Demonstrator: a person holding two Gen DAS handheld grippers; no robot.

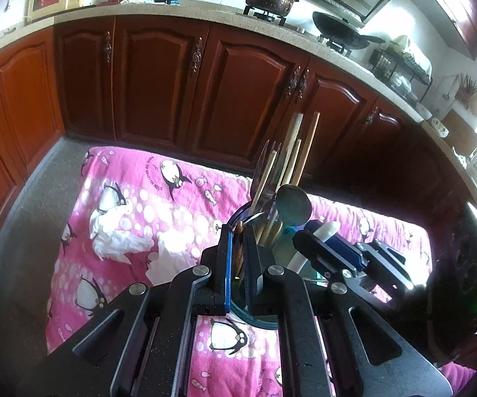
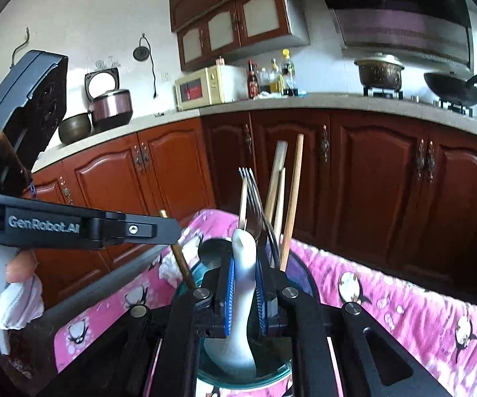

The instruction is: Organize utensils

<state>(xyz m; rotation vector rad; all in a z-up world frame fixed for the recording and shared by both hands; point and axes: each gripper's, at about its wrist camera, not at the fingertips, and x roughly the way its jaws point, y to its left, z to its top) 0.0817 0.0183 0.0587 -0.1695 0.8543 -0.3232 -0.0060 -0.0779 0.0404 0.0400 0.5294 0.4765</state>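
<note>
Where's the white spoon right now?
In the right wrist view, centre: the white spoon is clamped in the right gripper, over the glass holder, beside the fork.

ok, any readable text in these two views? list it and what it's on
"GenRobot.AI": on the left gripper's black body, right wrist view.
Curved print around a penguin on the pink penguin cloth: too blurred to read.
Labels on the sauce bottles and the microwave front: too small to read.
</note>
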